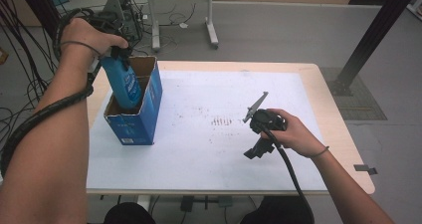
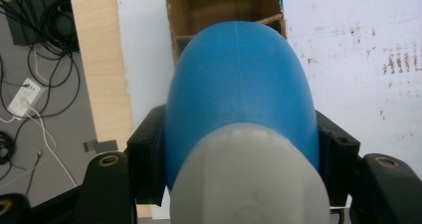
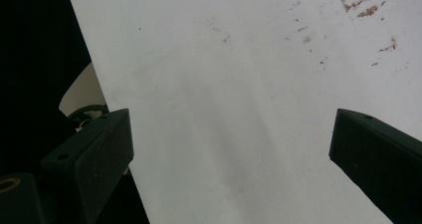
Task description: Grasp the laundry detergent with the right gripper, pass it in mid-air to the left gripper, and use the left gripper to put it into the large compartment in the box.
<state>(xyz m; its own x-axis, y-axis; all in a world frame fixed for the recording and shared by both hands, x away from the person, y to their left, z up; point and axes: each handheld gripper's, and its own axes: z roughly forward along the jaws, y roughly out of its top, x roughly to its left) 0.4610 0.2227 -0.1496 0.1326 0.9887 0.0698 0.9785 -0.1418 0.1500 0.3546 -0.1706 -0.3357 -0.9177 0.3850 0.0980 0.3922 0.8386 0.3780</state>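
A blue bottle [image 1: 124,84] with a pale grey cap [image 2: 249,179] hangs neck-up, its lower end inside the near compartment of a blue cardboard box [image 1: 134,127]. My left gripper [image 1: 117,52] is shut on the bottle's upper part. In the left gripper view the bottle [image 2: 239,84] fills the space between the black jaws, with the box's brown inside [image 2: 219,5] beyond it. My right gripper [image 1: 255,150] is held low over the white sheet [image 1: 209,134] at mid right. It stands open [image 3: 231,149], jaws far apart with nothing between them.
The box stands at the left end of the wooden table [image 1: 318,94], close to its edge. Rust-coloured marks [image 1: 221,120] dot the sheet's middle. Cables [image 1: 20,89] lie on the floor at left, another table's legs [image 1: 211,30] stand behind, and a black post [image 1: 373,35] rises at right.
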